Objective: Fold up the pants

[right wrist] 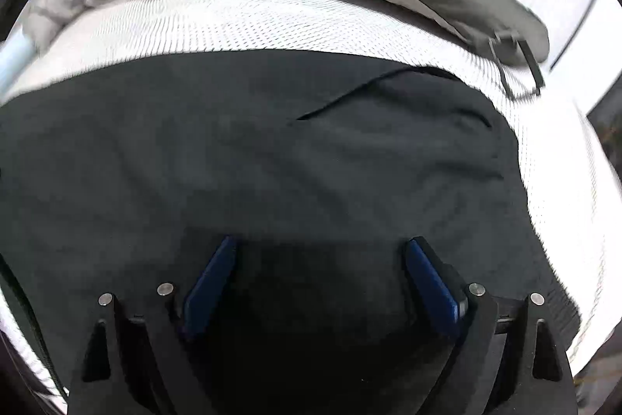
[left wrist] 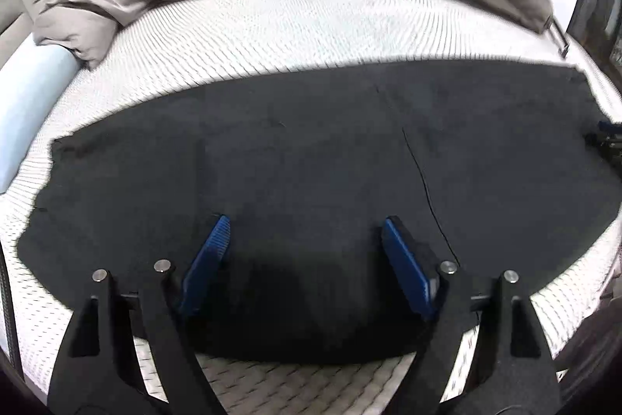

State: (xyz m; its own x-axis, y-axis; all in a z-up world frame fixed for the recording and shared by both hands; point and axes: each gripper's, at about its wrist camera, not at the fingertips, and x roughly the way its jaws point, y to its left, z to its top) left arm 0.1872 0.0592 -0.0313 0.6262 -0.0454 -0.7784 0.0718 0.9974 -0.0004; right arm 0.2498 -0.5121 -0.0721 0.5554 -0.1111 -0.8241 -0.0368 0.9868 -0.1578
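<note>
One pair of dark pants (left wrist: pixel 311 158) lies flat on the white mattress (left wrist: pixel 272 26), seemingly folded lengthwise already; the cross folds look left to do. The left gripper (left wrist: pixel 305 224) and right gripper (right wrist: pixel 322 247) hover over it, jaws apart, empty.

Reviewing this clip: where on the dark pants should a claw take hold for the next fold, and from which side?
Probably the short end edge of the dark pants near the left of the left wrist view, coming in from over the white mattress. The cloth lies flat there, with its edge exposed.
</note>
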